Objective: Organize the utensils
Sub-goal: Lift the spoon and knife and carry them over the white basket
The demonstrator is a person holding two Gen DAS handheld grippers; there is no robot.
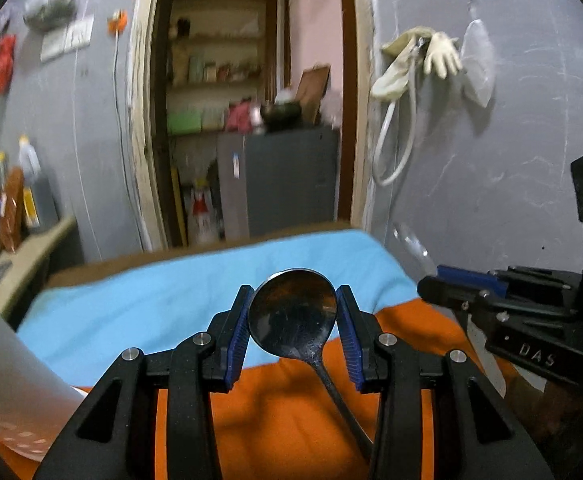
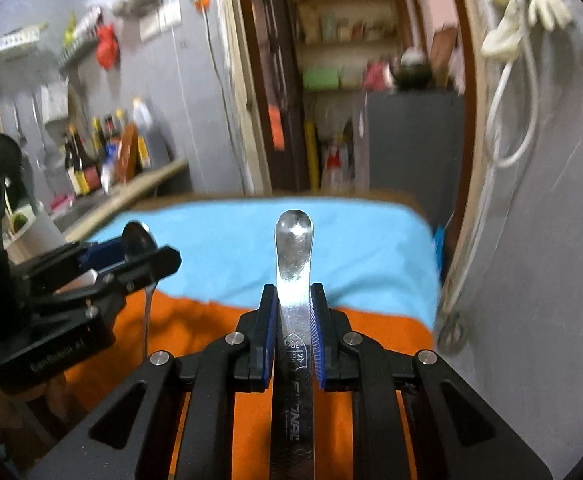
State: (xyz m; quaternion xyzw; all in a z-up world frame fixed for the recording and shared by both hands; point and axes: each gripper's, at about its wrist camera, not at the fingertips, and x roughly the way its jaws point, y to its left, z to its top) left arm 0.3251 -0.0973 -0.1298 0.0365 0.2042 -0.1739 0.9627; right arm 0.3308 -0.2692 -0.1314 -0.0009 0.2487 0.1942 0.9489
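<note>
My left gripper [image 1: 293, 316] is shut on the bowl of a dark metal spoon [image 1: 293, 314]; the spoon's handle hangs down and back under the fingers. In the right wrist view the left gripper [image 2: 147, 256] shows at the left, with the same spoon [image 2: 137, 240] in it, its handle hanging down. My right gripper [image 2: 294, 312] is shut on the flat handle of a steel utensil [image 2: 294, 248], its rounded end pointing forward; the working end is hidden below the frame. The right gripper [image 1: 443, 292] shows at the right in the left wrist view. Both are held above the table.
The table carries an orange cloth [image 1: 291, 412] near me and a blue cloth [image 1: 163, 300] beyond it. A white perforated container [image 1: 7, 392] stands at the left edge. A counter with bottles [image 2: 99, 152] lies far left. A grey wall [image 2: 551, 240] is close on the right, a doorway [image 1: 251, 120] ahead.
</note>
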